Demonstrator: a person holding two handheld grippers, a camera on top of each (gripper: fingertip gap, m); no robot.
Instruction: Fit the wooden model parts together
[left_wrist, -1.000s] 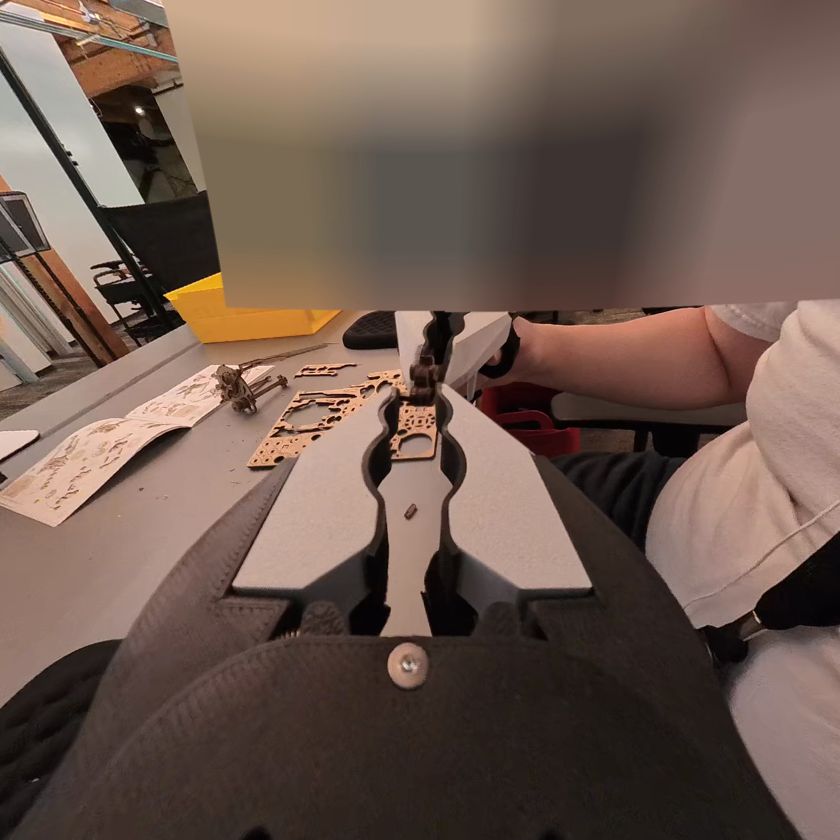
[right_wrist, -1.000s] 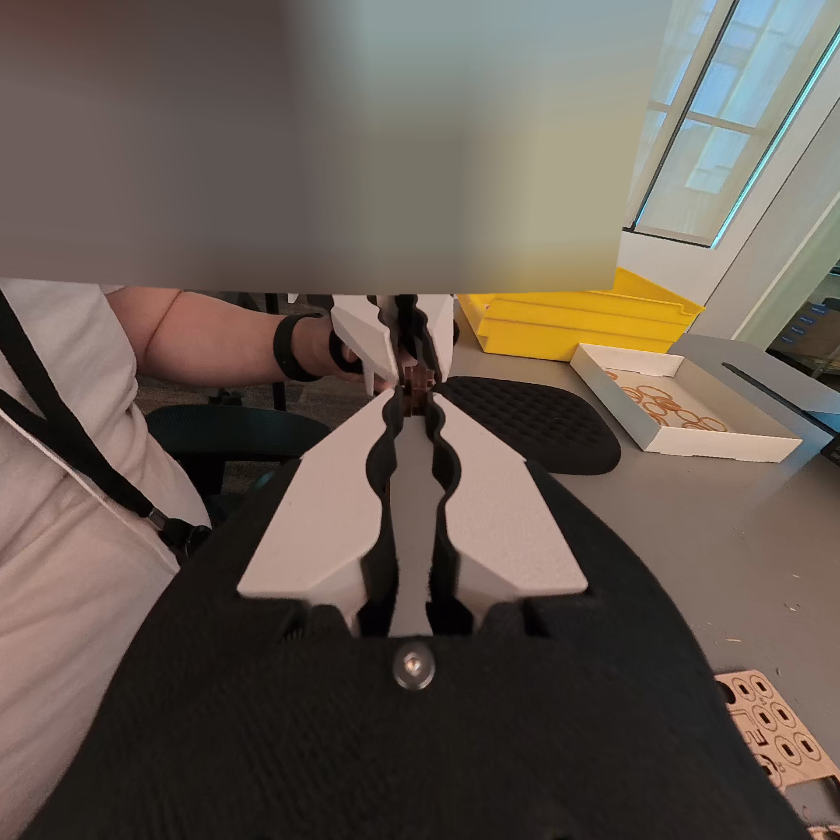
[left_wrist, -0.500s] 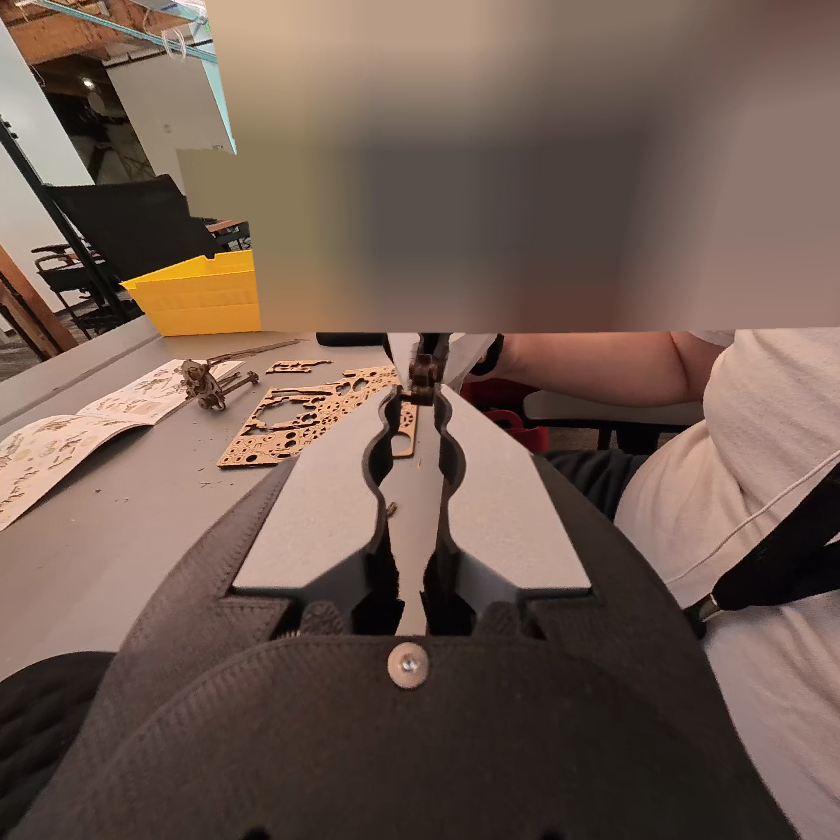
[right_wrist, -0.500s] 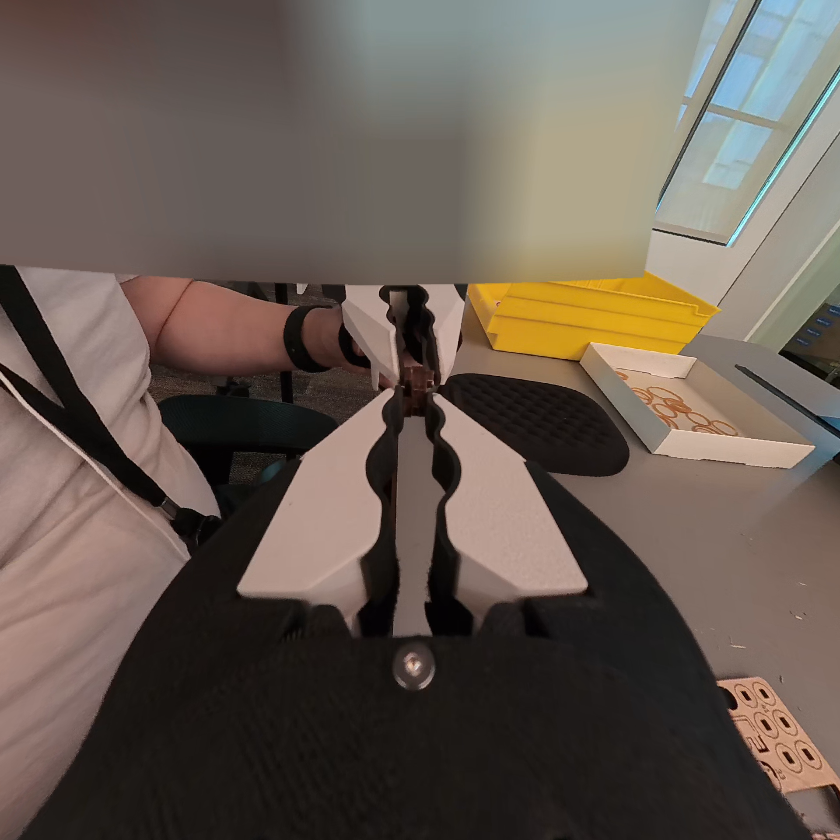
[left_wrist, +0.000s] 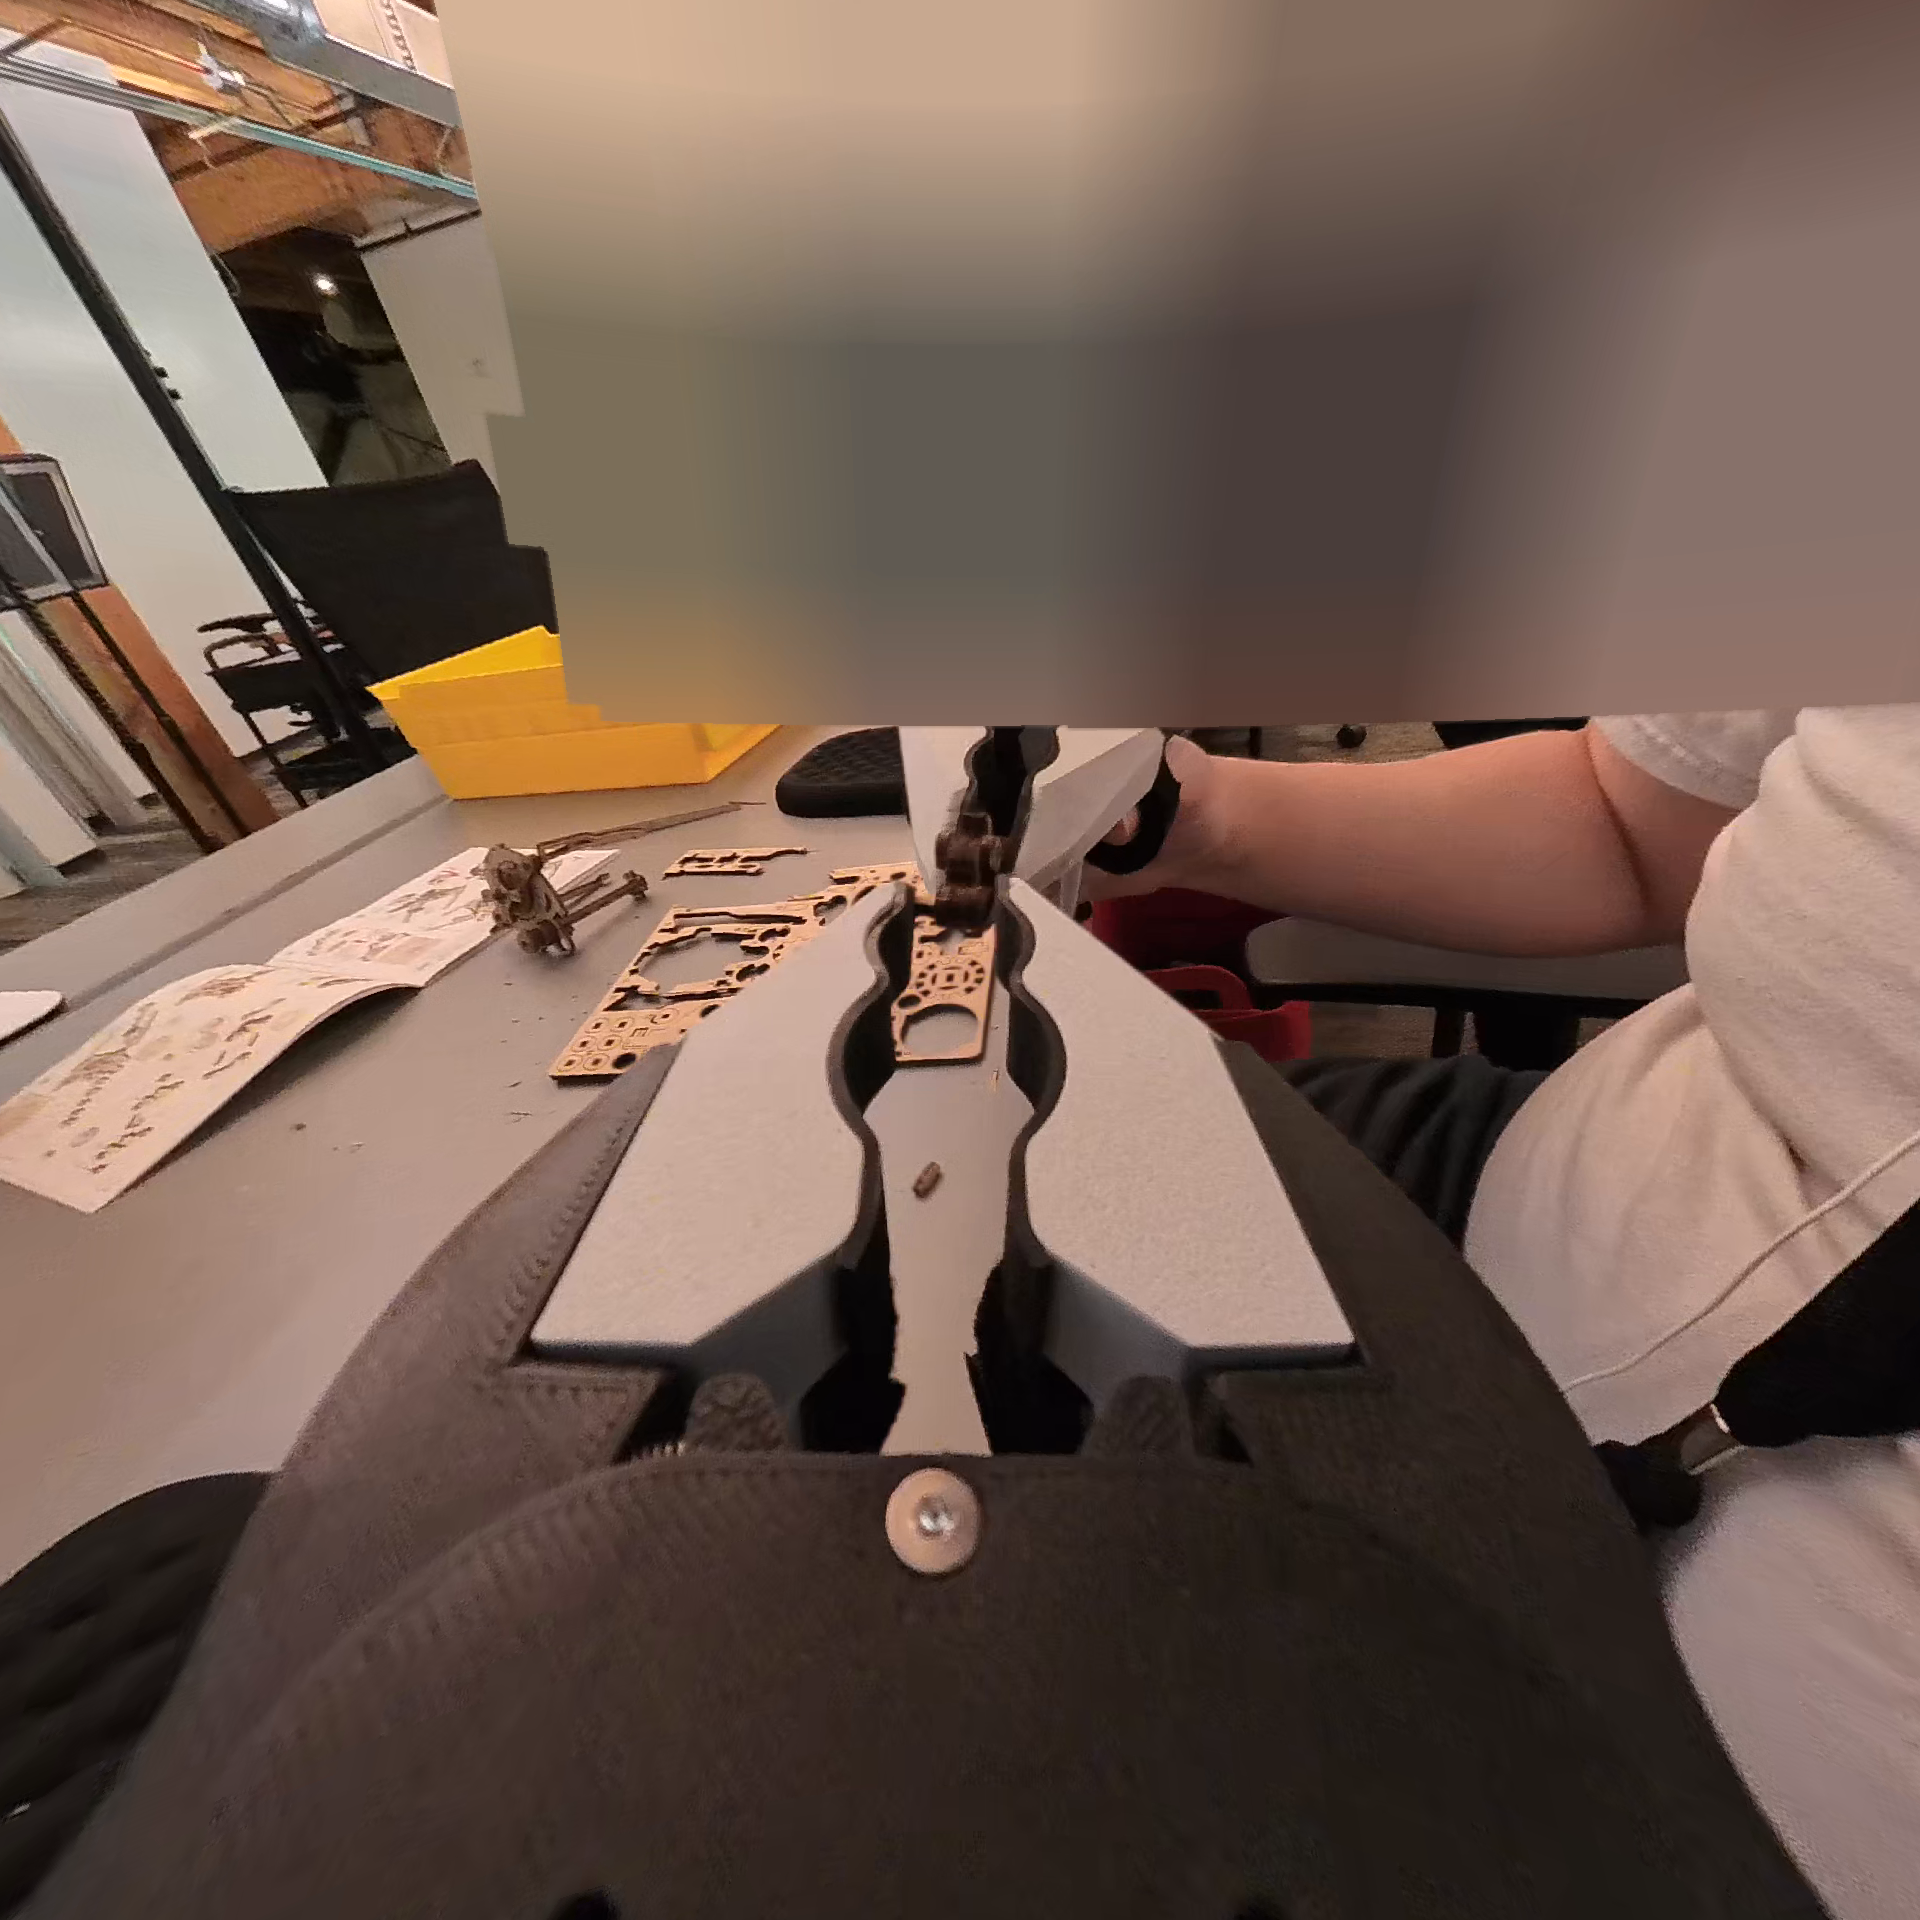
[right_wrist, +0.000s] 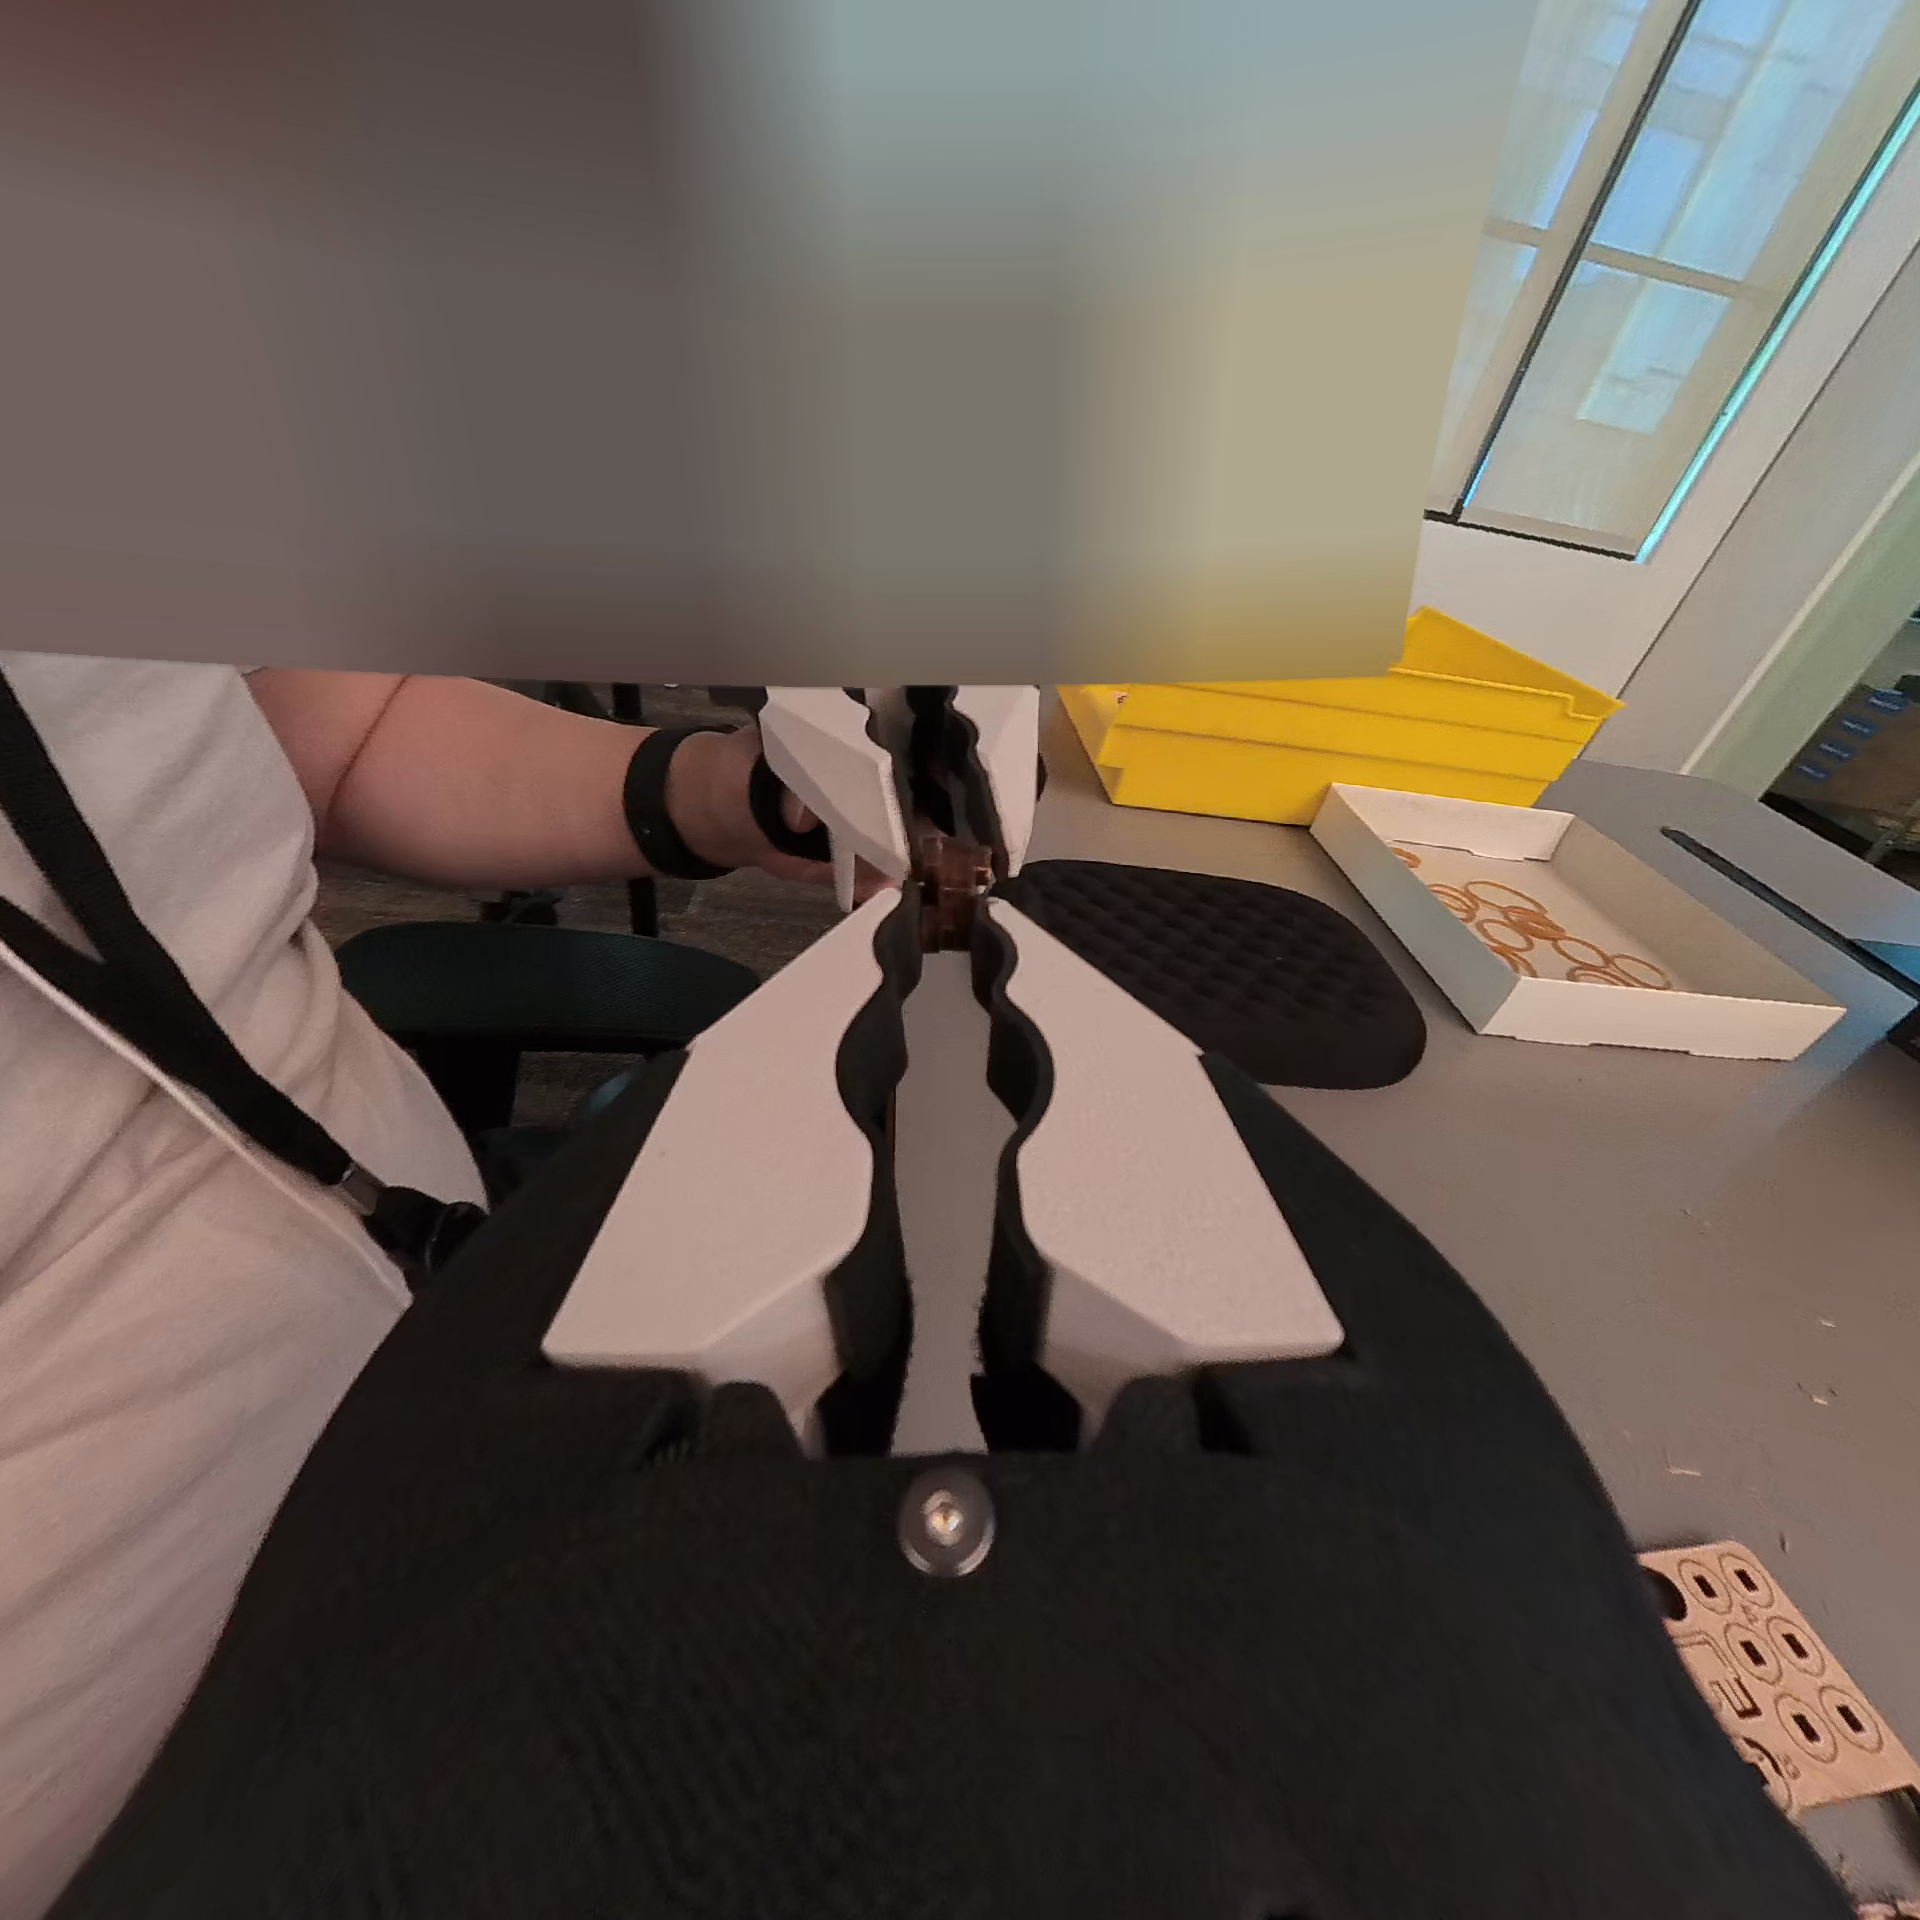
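Both grippers meet tip to tip above the grey table, each shut on a small dark wooden model piece. In the left wrist view my left gripper (left_wrist: 961, 899) pinches the wooden piece (left_wrist: 971, 868), and the right gripper (left_wrist: 997, 800) grips it from the far side. In the right wrist view my right gripper (right_wrist: 945, 914) pinches the same brown piece (right_wrist: 948, 894), with the left gripper (right_wrist: 935, 810) facing it. A partly built wooden model (left_wrist: 540, 899) lies on the table, next to punched wooden part sheets (left_wrist: 748, 966).
An open instruction booklet (left_wrist: 239, 1029) lies at the left. Yellow bins (right_wrist: 1330, 738) stand at the back. A white tray with rubber bands (right_wrist: 1538, 935) and a black pad (right_wrist: 1195, 966) sit at the right. Another part sheet (right_wrist: 1787, 1683) lies near. The person's torso is close. The tips of both grippers are at nearly the same place.
The left wrist view has swung back and forth over the table while both grippers kept hold of the small piece. The two grippers stay tip to tip.
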